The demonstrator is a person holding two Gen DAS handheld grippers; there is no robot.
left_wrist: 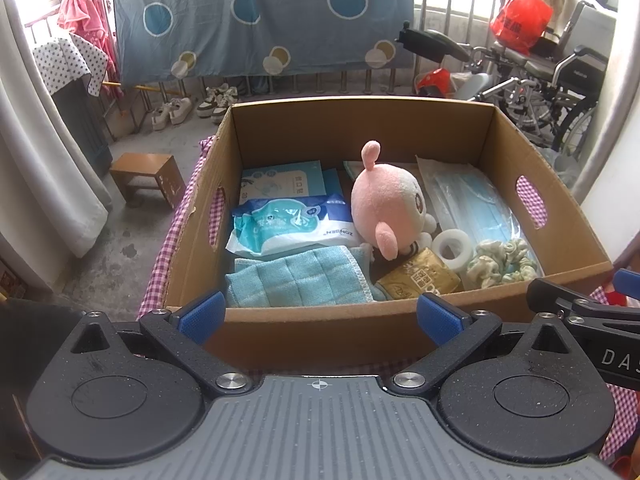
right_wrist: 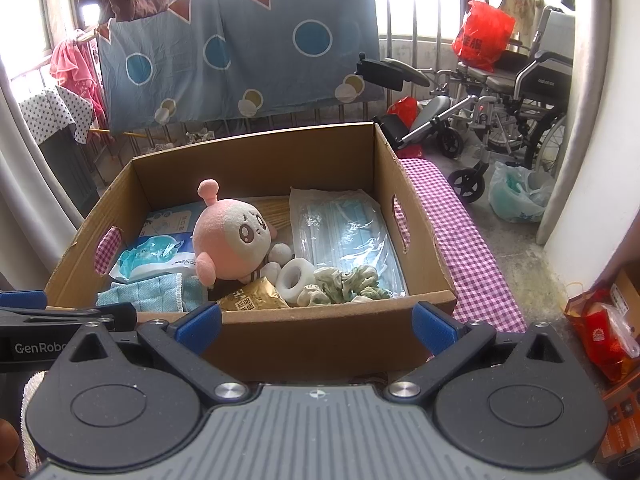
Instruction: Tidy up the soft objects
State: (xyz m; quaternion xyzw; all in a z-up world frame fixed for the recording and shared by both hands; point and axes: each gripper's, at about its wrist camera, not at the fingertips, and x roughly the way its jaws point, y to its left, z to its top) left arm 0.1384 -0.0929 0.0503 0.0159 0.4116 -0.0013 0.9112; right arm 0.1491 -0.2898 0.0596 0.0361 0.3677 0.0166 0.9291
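Observation:
An open cardboard box [left_wrist: 320,332] [right_wrist: 304,340] stands on a purple checked cloth. Inside it a pink plush toy [left_wrist: 386,204] [right_wrist: 232,234] sits in the middle. A blue towel [left_wrist: 296,280] [right_wrist: 140,294] and a wipes pack [left_wrist: 292,226] [right_wrist: 154,260] lie at the left. A pack of blue face masks [left_wrist: 472,204] [right_wrist: 344,232], a green scrunchie [left_wrist: 502,262] [right_wrist: 348,282], a white tape roll [left_wrist: 452,246] [right_wrist: 294,280] and a gold packet [left_wrist: 420,276] [right_wrist: 252,300] lie at the right. My left gripper [left_wrist: 320,314] and right gripper [right_wrist: 318,322] hover open and empty before the box's near wall.
A wheelchair [right_wrist: 516,92] and a red bag [right_wrist: 482,36] stand at the back right. A small wooden stool [left_wrist: 148,178] sits on the floor at the left. A blue sheet [left_wrist: 264,20] hangs on the railing behind. Red packets [right_wrist: 600,332] lie at the right.

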